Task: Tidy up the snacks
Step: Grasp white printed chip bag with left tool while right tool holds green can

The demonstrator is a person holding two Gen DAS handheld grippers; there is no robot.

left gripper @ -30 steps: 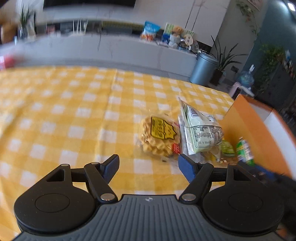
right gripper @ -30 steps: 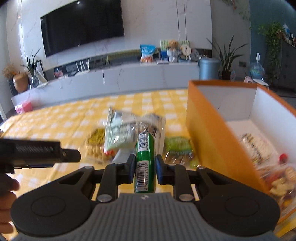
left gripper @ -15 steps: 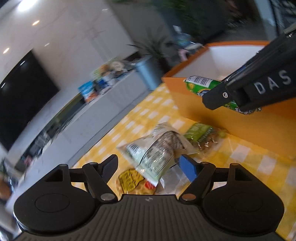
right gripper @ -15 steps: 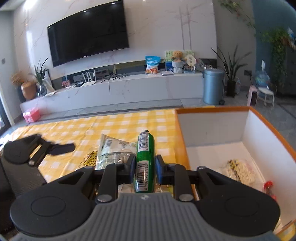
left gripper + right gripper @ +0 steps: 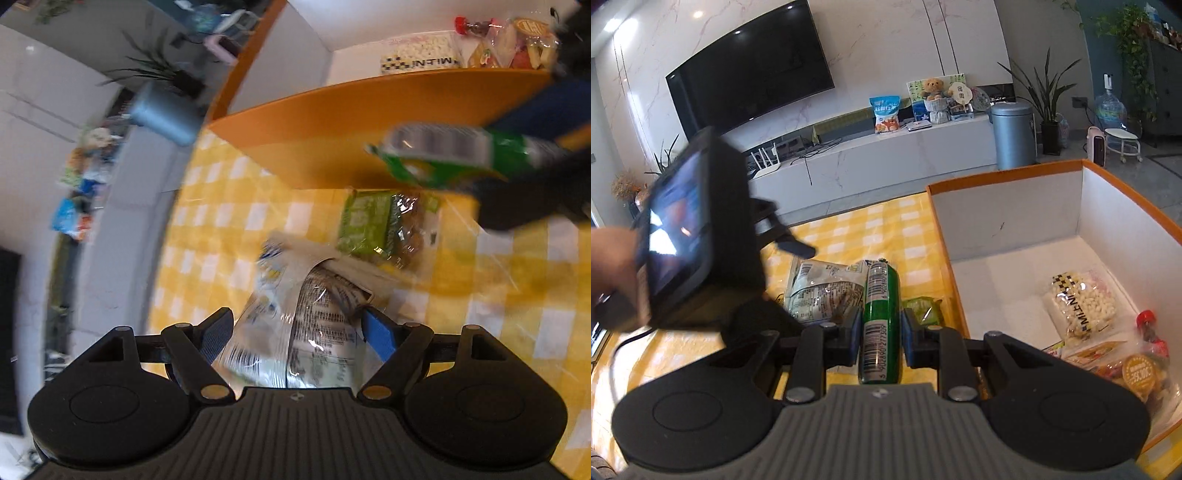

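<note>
Left gripper [image 5: 297, 334] stands wide, its jaws either side of a white packet [image 5: 295, 325] lying on the checked cloth [image 5: 221, 206], pads not pressing. Right gripper [image 5: 879, 328] clamps a green tube [image 5: 881, 321] beside the orange box [image 5: 1008, 177], which holds several snacks [image 5: 1082, 302].

The left wrist view looked steeply down, rolled, close over a pale packet [image 5: 295, 332]. The right wrist view faced the room, orange box [image 5: 1008, 177] at two o'clock. Both shared packet and box.

Likely a home living room: wall television [image 5: 750, 88], media console [image 5: 886, 155], houseplants [image 5: 1047, 92].
</note>
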